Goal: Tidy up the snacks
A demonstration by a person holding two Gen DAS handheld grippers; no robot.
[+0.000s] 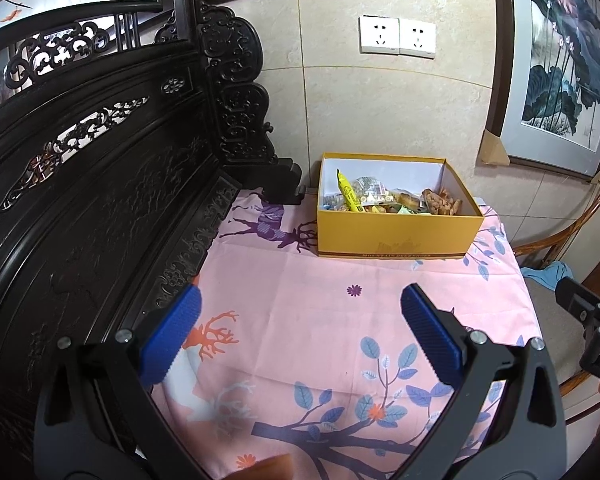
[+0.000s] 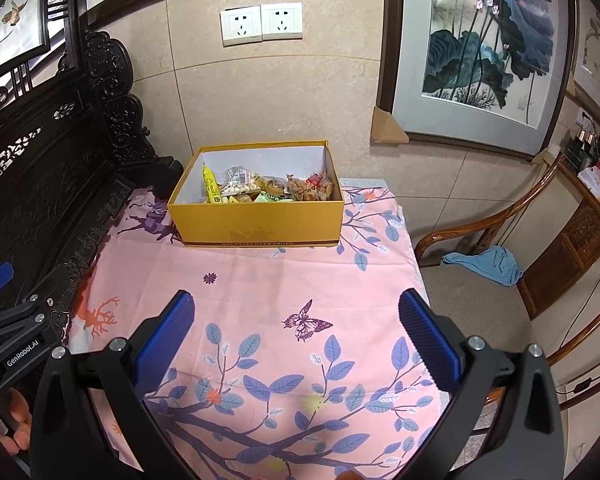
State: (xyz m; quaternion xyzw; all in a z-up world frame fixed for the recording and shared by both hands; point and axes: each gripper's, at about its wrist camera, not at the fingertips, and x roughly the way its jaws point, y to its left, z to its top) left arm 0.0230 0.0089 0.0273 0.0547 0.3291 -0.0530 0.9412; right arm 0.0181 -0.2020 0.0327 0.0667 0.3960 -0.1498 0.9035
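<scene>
A yellow cardboard box (image 1: 396, 232) (image 2: 260, 220) stands at the far end of the table against the wall. Inside lie several snack packets (image 1: 388, 198) (image 2: 268, 190), among them a yellow tube (image 1: 349, 192) (image 2: 211, 184) leaning at the left and bags of brown snacks (image 2: 312, 189) at the right. My left gripper (image 1: 300, 320) hangs open over the near half of the pink cloth, nothing between its blue pads. My right gripper (image 2: 296, 324) is also open and holds nothing, well short of the box.
A pink cloth (image 1: 320, 292) (image 2: 260, 280) with deer, leaf and butterfly prints covers the table. A dark carved wooden screen (image 1: 100, 184) runs along the left edge. A wooden chair (image 2: 500, 248) with a blue rag (image 2: 488, 264) stands to the right. Framed paintings lean on the tiled wall.
</scene>
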